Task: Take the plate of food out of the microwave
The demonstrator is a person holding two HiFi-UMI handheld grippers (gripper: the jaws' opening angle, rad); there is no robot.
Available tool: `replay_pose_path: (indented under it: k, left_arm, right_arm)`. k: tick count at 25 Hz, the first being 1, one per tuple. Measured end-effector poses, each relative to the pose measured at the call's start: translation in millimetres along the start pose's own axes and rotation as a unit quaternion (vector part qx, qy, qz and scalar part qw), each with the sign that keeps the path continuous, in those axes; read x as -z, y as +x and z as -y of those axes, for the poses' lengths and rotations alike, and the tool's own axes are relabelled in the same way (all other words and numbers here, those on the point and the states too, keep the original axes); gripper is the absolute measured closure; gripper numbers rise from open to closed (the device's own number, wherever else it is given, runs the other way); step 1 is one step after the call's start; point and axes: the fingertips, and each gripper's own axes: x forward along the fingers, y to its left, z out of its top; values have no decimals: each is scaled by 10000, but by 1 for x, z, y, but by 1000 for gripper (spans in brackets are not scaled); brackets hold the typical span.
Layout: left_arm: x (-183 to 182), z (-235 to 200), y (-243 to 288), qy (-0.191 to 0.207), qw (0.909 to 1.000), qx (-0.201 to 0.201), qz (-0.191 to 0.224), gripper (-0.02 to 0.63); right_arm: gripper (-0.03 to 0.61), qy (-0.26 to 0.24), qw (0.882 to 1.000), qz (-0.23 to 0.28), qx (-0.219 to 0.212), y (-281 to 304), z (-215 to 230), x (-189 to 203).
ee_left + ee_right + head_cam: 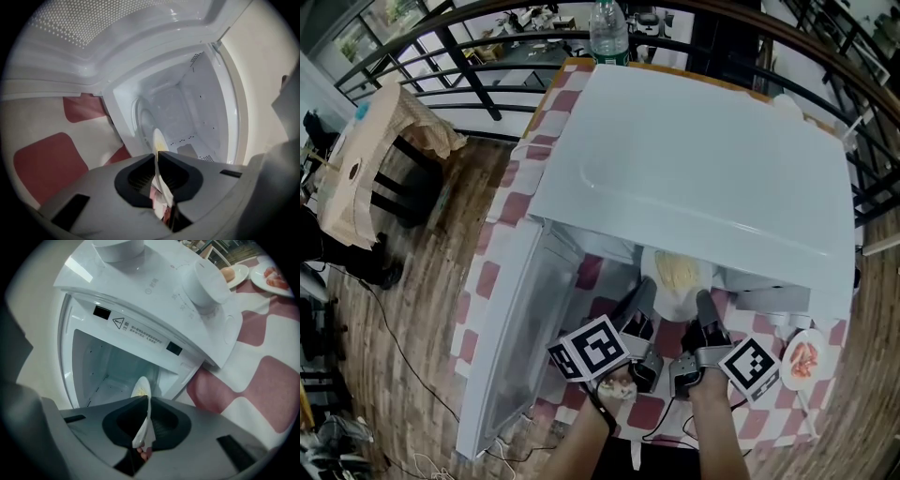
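I have both grippers on the plate of food [678, 279], which sits at the mouth of the microwave [694, 159]. Its far part is tucked under the top edge of the oven and its near part pokes out towards me. My left hand-held gripper [645, 292] is clamped on the plate's left rim. In the left gripper view the jaws [156, 158] pinch the thin white edge of the plate [159, 143], seen edge-on, with the white cavity behind it. My right hand-held gripper [703, 302] grips the right rim the same way. In the right gripper view its jaws [147, 400] are pressed on the plate [142, 387], just below the control panel and its knob [206, 282].

The door [511, 328] hangs open to my left. The microwave stands on a table [551, 112] with a red and white checked cloth. A water bottle [608, 30] stands behind the oven. A small plate [804, 359] with red pieces on it lies on the table to my right, apart from the grippers.
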Motion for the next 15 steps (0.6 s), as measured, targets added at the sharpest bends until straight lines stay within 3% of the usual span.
replay_pose_path:
  k: [15]
  left_arm:
    - [2, 9, -36, 123, 9999, 108, -8, 565]
  right_arm:
    - [551, 23, 9998, 121, -140, -26, -13, 20]
